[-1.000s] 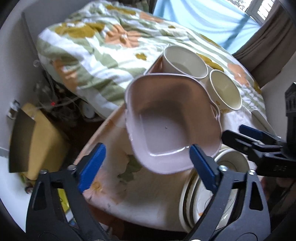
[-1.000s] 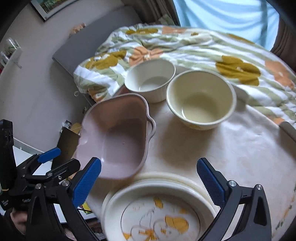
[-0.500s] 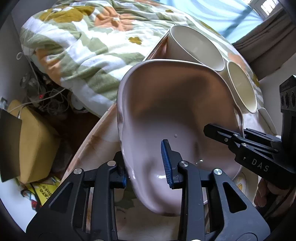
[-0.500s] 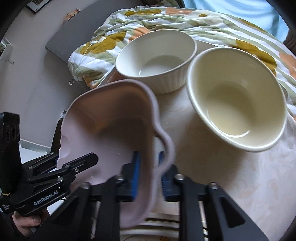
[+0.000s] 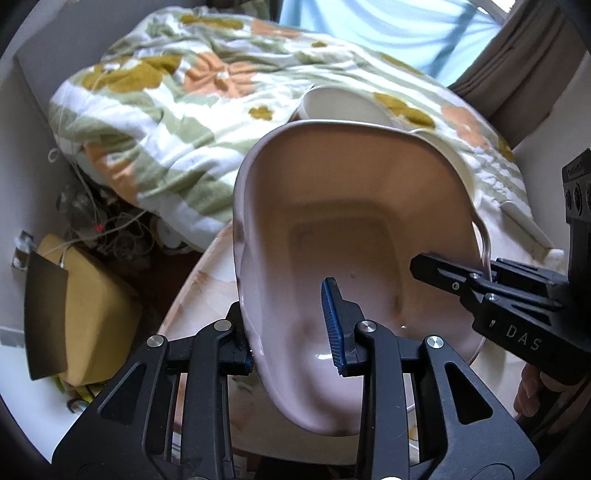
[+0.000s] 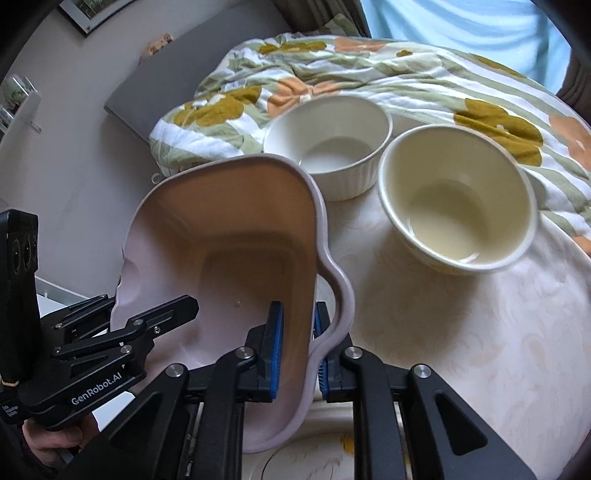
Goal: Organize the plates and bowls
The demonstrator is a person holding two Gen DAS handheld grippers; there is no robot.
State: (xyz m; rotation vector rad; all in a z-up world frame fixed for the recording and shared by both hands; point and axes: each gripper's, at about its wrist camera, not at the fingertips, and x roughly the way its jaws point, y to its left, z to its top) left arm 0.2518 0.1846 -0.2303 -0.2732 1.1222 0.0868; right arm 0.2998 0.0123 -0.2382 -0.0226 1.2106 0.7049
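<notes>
Looking along the left gripper (image 5: 291,325), the pink dish (image 5: 354,229) fills far more of the view than a second ago, when it lay flat on the table beyond wide-apart fingers; it is now tilted, its near left wall clamped between the blue pads, one pad (image 5: 332,325) inside the basin and the other outside under the rim; those jaws have just been closing and sit pressed on the wall; the right gripper (image 5: 476,280) reaches in from the right edge and pinches the dish's far rim by its handle; beneath lies a round pale table (image 5: 195,295); behind it a flowered quilt (image 5: 177,110), a white bowl (image 5: 343,105) just above the dish's rim, a yellow cushion (image 5: 96,314) on the floor at left, and a light blue curtain (image 5: 388,29).

From the right wrist, the right gripper (image 6: 297,347) that stood wide open over a plate a second ago is now shut tight on the pink dish's (image 6: 229,251) right wall beside the curved handle, one pad inside, one outside; the left gripper (image 6: 147,317) holds the opposite wall at lower left, a hand (image 6: 51,441) below it; on the table (image 6: 461,332) a ribbed white bowl (image 6: 328,147) and a cream bowl (image 6: 458,203) stand just beside each other, beyond the dish; the quilt (image 6: 369,70) lies behind them; a patterned plate (image 6: 306,465) shows at the bottom edge.
</notes>
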